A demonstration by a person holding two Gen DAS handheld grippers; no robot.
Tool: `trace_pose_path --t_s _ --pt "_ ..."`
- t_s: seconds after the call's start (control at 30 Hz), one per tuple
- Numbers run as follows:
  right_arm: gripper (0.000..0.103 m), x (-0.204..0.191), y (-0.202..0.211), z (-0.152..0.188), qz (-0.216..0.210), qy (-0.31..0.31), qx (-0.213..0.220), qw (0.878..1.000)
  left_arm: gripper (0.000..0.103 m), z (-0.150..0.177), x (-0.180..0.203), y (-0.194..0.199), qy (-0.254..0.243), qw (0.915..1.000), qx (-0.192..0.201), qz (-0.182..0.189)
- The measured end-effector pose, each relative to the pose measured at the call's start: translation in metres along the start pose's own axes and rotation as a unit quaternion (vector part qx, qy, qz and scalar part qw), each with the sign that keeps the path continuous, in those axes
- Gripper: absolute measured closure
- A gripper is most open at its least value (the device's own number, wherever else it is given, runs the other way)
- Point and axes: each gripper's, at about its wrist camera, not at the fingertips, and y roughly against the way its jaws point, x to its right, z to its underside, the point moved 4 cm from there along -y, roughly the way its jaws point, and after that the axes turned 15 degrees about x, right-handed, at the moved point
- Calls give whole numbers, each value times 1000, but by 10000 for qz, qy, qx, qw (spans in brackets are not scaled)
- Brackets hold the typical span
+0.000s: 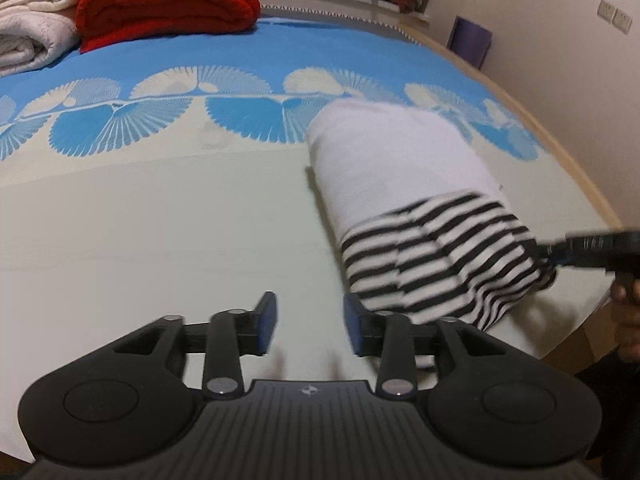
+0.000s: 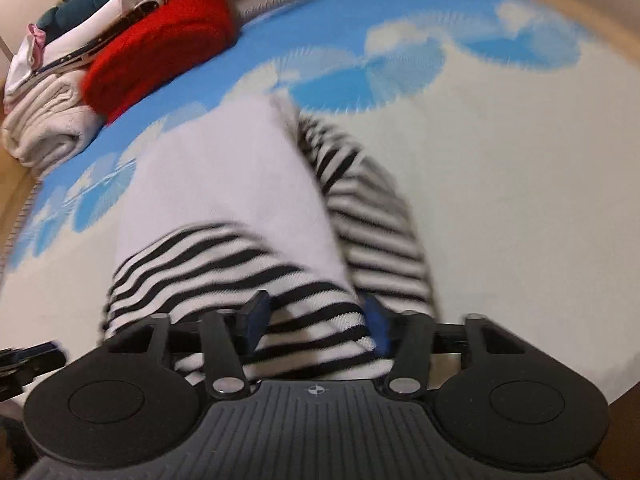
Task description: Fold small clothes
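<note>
Two black grippers with blue pads work over a folded white garment with black-and-white striped parts [image 1: 404, 184], which lies on a cream and blue patterned bedcover [image 1: 160, 220]. The left gripper [image 1: 310, 326] stands part open with nothing between its pads, just beside the striped end. The right gripper [image 2: 316, 324] straddles a striped fold; blur hides whether its pads press the cloth. A red folded blanket [image 1: 168, 4] lies far back. Motion smears the stripes.
</note>
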Motion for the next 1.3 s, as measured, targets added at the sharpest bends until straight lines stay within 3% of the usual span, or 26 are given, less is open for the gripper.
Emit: trace_pose_path --t_s 0.03,0.1,0.17,0.27,0.33,0.4,0.43,0.47,0.53,0.63,0.67,0.7,0.73,0.87,0.93,1.0,1.03,1.13,1.2,1.3 --pt "102 -3 9 -3 -96 103 168 9998 48 -6 3 0 64 10000 38 17" --pt "102 -4 34 -12 -376 87 601 9974 37 -19 11 -2 169 9998 138 42" --pt "102 6 49 -16 -580 -308 748 9950 26 -30 23 -9 333 9992 196 105" --pt "102 25 40 1 -48 -229 109 9997 18 -32 43 -30 717 9968 74 356" --pt "102 31 22 21 485 154 -519 9974 18 -18 56 -52 794 9952 -272 508" --pt "102 33 12 31 791 421 -821 9926 18 12 64 -82 323 9943 -1008 148" --pt "102 33 11 31 826 477 -843 9919 18 28 64 -93 59 9903 -1387 -81" --pt "102 31 12 29 792 428 -808 9927 18 34 66 -97 -15 9875 -1573 -84" --pt "101 29 22 17 698 227 -451 9963 18 30 69 -94 -103 9876 -1569 49" --pt "92 23 49 -10 559 171 526 9969 19 11 67 -87 -184 9881 -1502 281" --pt "85 19 54 -16 421 111 753 9962 18 2 64 -86 -109 9883 -1471 380" --pt "66 19 57 -20 295 35 836 9961 18 -7 59 -85 -21 9889 -1412 463" --pt "51 15 54 -21 163 -46 813 9965 18 -17 53 -85 89 9896 -1333 525" --pt "49 4 28 -7 162 58 196 9997 17 -56 25 -99 868 9889 -1003 667" --pt "49 5 12 8 554 333 -365 9972 17 -72 11 -117 1399 9835 -909 703" --pt "46 8 1 18 798 392 -651 9939 17 -80 -2 -139 1922 9744 -925 705" --pt "46 10 1 19 808 338 -664 9939 17 -81 -8 -151 2177 9688 -956 695" --pt "64 8 5 21 581 339 -641 9957 14 -79 -19 -183 2666 9562 -994 694" --pt "82 5 1 22 537 433 -626 9957 11 -71 -23 -198 2982 9468 -964 730" --pt "91 -1 7 28 587 537 -660 9946 12 -55 -21 -216 3417 9288 -1068 956"
